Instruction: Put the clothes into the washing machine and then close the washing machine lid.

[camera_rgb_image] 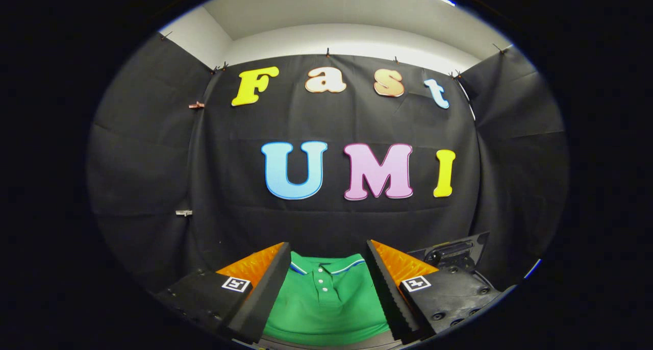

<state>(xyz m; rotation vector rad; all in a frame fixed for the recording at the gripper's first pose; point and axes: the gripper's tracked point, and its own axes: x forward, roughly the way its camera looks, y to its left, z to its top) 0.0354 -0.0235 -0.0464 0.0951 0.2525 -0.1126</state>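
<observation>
Fingers apart above green polo shirt

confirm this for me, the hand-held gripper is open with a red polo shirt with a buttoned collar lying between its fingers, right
Not quite: the gripper view shows the polo shirt is green, not red. The rest holds: the hand-held gripper is open, and the shirt with its buttoned collar lies between its fingers.
</observation>
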